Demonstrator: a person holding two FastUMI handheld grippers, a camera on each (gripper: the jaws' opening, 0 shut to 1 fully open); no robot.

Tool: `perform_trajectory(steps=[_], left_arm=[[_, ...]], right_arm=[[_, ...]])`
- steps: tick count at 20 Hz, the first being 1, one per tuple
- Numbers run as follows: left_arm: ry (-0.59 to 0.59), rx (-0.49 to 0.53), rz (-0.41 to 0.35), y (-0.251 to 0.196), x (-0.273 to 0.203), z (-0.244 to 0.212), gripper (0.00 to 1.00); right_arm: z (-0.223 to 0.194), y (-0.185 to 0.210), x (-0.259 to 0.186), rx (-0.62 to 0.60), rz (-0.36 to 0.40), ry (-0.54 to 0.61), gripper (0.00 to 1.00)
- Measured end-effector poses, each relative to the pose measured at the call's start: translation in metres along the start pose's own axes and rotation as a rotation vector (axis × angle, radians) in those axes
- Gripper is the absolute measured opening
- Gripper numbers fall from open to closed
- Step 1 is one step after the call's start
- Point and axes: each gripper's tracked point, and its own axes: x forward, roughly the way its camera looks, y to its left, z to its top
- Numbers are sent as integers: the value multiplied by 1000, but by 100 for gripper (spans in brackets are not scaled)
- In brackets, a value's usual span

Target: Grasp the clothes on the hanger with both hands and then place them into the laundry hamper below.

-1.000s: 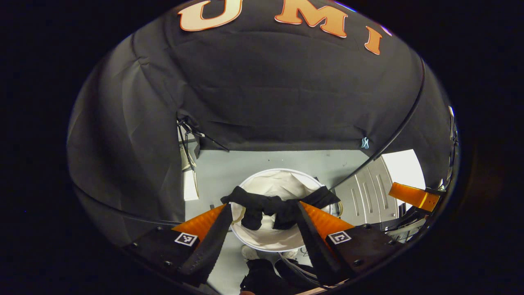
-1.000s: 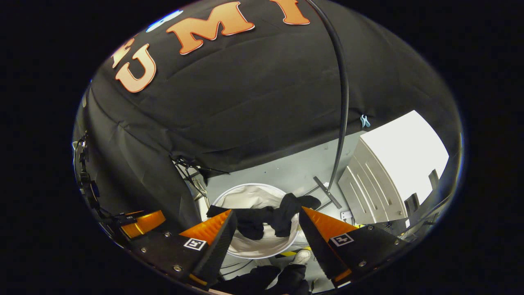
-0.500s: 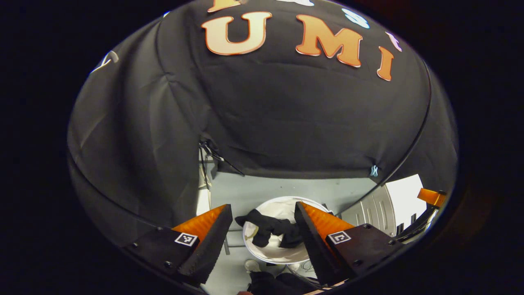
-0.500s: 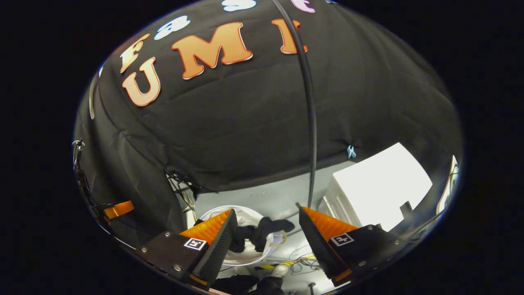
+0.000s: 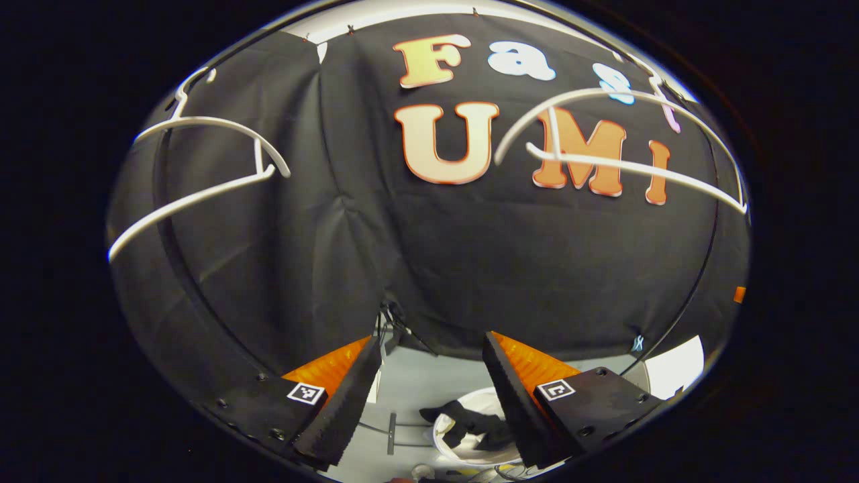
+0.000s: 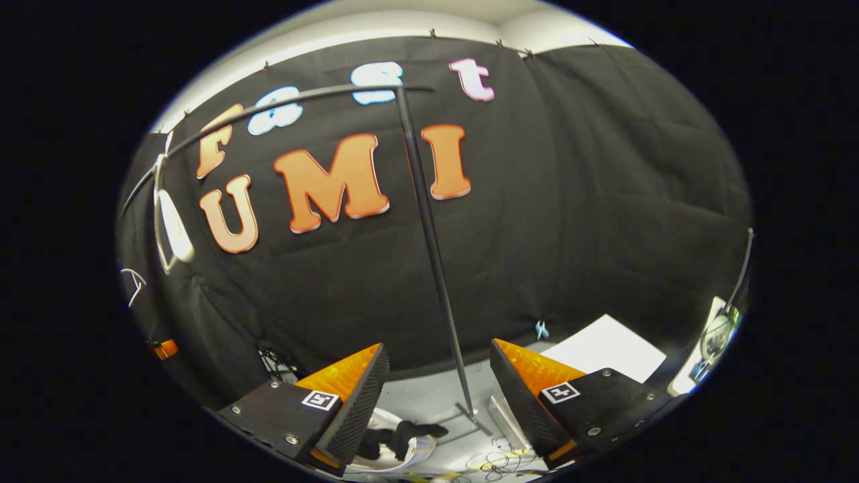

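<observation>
In the left gripper view we see our left gripper (image 5: pixel 429 376) with its two orange-and-black wedge fingers (image 5: pixel 342 396) standing wide apart, nothing between them. Through the gap, far below, the round white fabric laundry hamper (image 5: pixel 463 455) sits on the grey floor (image 5: pixel 416 382), and the crumpled black garment (image 5: pixel 470 424) lies draped over its rim and partly inside it. Above, two bare white plastic hangers show against the black cloth wall: one hanger at the upper left (image 5: pixel 201 161) and another at the upper right (image 5: pixel 624 161). A small pale blue clip (image 5: pixel 638 344) hangs at the lower edge of the cloth

In the right gripper view our right gripper (image 6: pixel 439 382) also has its fingers (image 6: pixel 359 396) spread well apart and empty. Between them, low down, we see the same white hamper (image 6: pixel 396 456) with the black garment (image 6: pixel 402 433) hanging over its edge. A thin dark metal pole of the clothes rack (image 6: pixel 429 248) rises from a flat foot on the floor just beside the hamper and meets a dark horizontal rail (image 6: pixel 282 104) at the top. A white hanger (image 6: pixel 171 228) hangs from that rail at the far left. To the right of the pole a white cabinet (image 6: pixel 604 349) stands on the floor, with loose cables (image 6: pixel 496 459) lying in front of it
</observation>
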Motion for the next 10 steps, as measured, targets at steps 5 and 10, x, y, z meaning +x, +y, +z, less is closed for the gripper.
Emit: perform_trajectory(steps=[5,10], left_arm=[[-166,-14,39,10,-12,54,99],[-311,1,61,24,-33,110,98]], right_arm=[[78,22,-57,-86,37,-210,94],[122,33,-94,-175,60,-386,94]])
